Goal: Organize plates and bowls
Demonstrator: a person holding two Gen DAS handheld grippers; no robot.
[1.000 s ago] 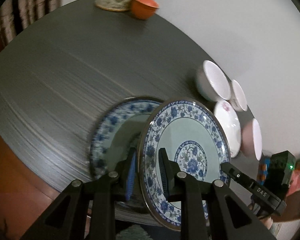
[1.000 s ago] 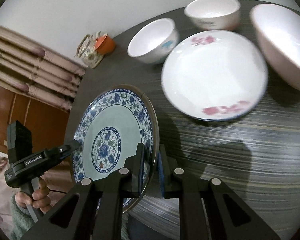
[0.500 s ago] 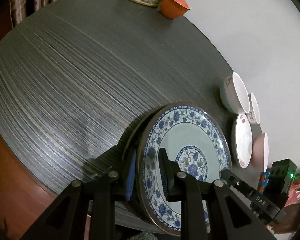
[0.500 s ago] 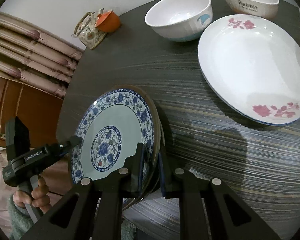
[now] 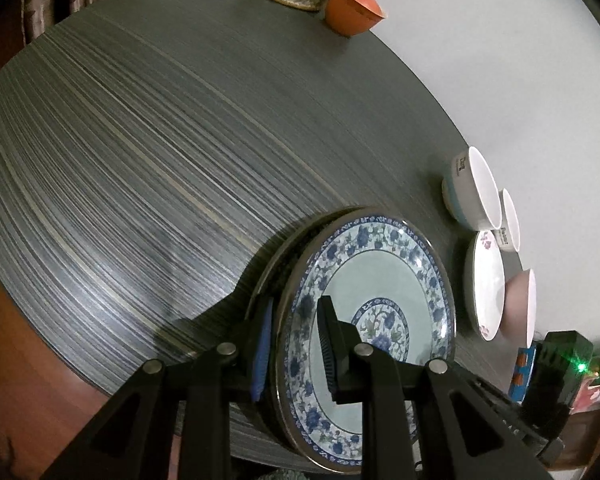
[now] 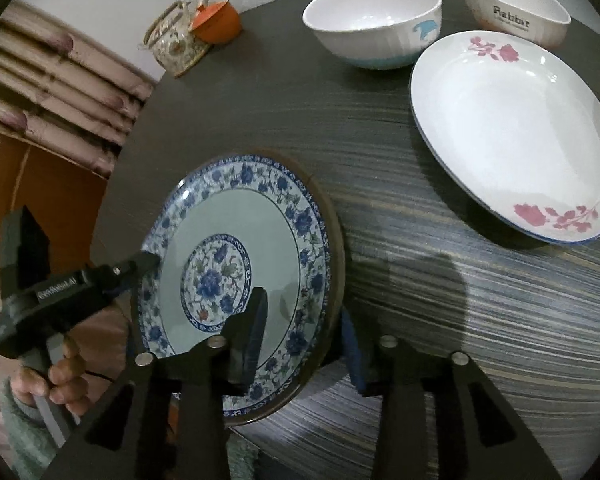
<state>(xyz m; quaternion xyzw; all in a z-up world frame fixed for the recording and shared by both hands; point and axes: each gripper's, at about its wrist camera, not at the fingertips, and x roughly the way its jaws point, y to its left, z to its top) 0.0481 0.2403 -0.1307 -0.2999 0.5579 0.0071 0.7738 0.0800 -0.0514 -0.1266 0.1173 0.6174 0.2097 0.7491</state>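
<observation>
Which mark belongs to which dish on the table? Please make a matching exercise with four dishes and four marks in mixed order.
Dishes:
1. stacked plate
2. wide white plate
3. large white bowl
4. small bowl

Marks:
A. word "Rabbit"
B. blue flower border
C. pink flowers
D. light blue shape on the side

Pairs: 1-B, 2-C, 3-D, 4-A

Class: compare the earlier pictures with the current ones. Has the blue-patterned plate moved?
Yes. The blue-patterned plate has come down onto a second plate of the same pattern, which a second ago lay uncovered beside it on the table.
</observation>
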